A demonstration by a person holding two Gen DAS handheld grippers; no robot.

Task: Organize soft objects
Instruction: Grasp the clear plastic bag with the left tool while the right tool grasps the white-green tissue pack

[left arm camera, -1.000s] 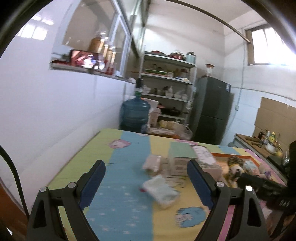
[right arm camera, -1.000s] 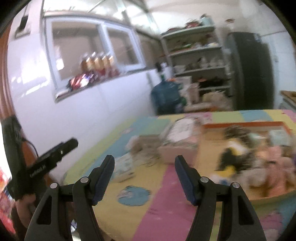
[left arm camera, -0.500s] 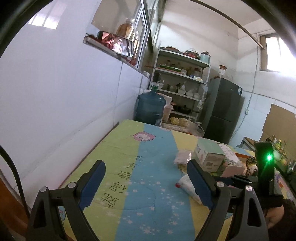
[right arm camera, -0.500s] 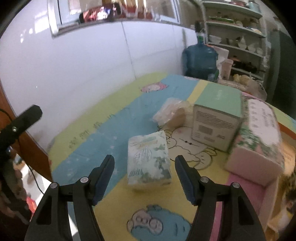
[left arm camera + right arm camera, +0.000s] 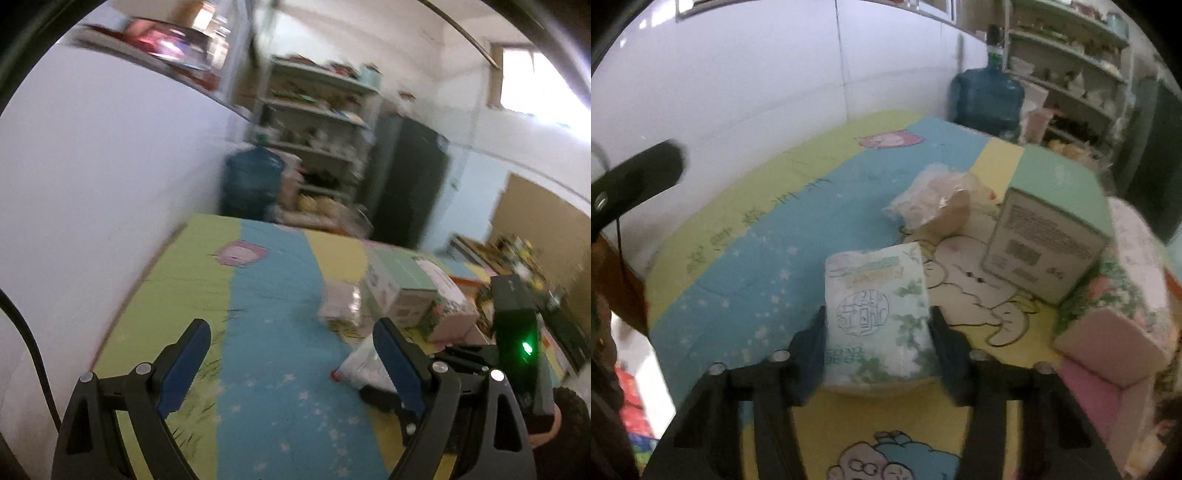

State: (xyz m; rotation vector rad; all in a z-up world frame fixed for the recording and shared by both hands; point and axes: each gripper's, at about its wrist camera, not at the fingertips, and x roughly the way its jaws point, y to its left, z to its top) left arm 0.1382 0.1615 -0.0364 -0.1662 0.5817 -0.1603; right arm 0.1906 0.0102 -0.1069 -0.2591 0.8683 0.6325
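Observation:
A soft white tissue pack with green leaf print (image 5: pixel 877 317) lies on the colourful tablecloth (image 5: pixel 768 236). My right gripper (image 5: pixel 877 343) has its fingers pressed against both sides of the pack. The same pack shows in the left wrist view (image 5: pixel 360 363), partly behind my left finger, with the right gripper around it. My left gripper (image 5: pixel 291 354) is open and empty above the blue stripe of the cloth. A crumpled clear bag with beige contents (image 5: pixel 932 201) lies just beyond the pack.
A green-topped carton (image 5: pixel 1049 229) and a pink floral tissue box (image 5: pixel 1123 295) stand to the right of the pack. A blue water jug (image 5: pixel 988 98), shelves (image 5: pixel 317 110) and a dark fridge (image 5: pixel 406 177) stand beyond the table. A white wall runs along the left.
My right gripper has moved forward and closed its fingers onto the tissue pack. My left gripper has swung slightly, its view now blurred, and stays open.

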